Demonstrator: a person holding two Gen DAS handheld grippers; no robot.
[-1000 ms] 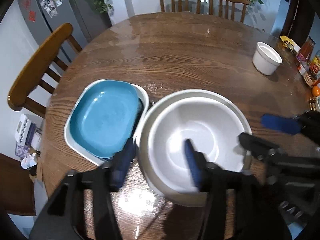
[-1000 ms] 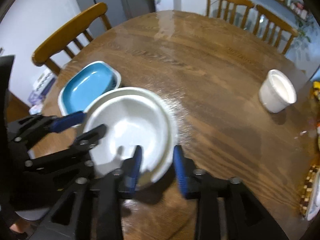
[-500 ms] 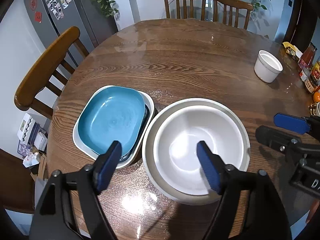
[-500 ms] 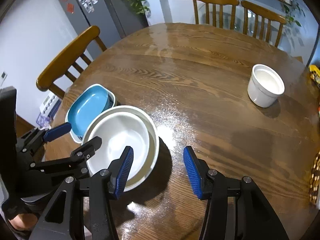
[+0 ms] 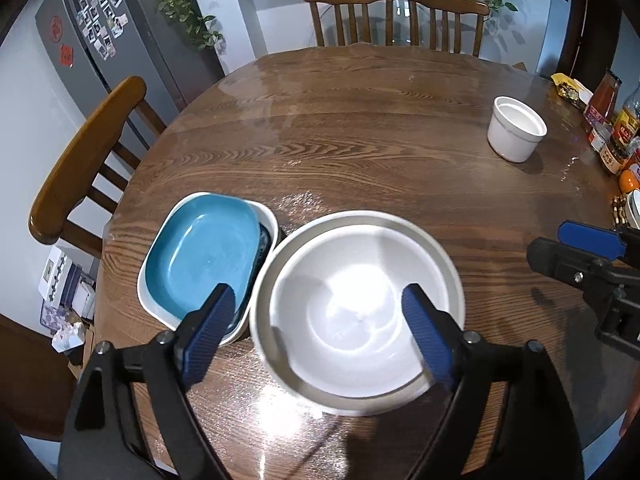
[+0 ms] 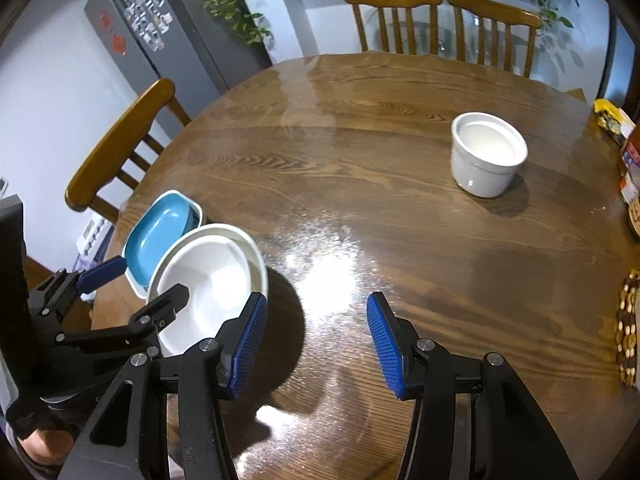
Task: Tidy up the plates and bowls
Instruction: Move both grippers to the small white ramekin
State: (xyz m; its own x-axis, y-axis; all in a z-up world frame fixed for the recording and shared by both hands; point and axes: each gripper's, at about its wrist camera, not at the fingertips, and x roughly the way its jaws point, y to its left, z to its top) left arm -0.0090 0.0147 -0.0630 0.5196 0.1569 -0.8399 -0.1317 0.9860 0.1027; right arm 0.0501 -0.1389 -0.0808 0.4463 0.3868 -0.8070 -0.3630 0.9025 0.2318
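Observation:
A large white bowl [image 5: 360, 312] sits nested in another white bowl on the round wooden table [image 5: 380, 140]. Beside it on the left, a blue rectangular plate [image 5: 204, 252] lies stacked in a white rectangular dish [image 5: 152, 304]. My left gripper [image 5: 320, 332] is open and empty, raised above the near side of the white bowl. My right gripper [image 6: 316, 344] is open and empty, above bare table right of the bowl stack [image 6: 208, 276]. A small white ramekin [image 6: 486, 154] stands at the far right, also in the left wrist view [image 5: 516, 128].
Wooden chairs stand at the far side [image 5: 396, 12] and the left [image 5: 88, 152] of the table. Sauce bottles and jars [image 5: 612, 120] crowd the right edge. A beaded trivet [image 6: 628, 324] lies at the right edge. A grey fridge [image 5: 104, 40] stands behind.
Both grippers have opened, let go of the white bowl's rim and drawn back and up. The right gripper has swung right, away from the bowl. The bowl rests nested in place.

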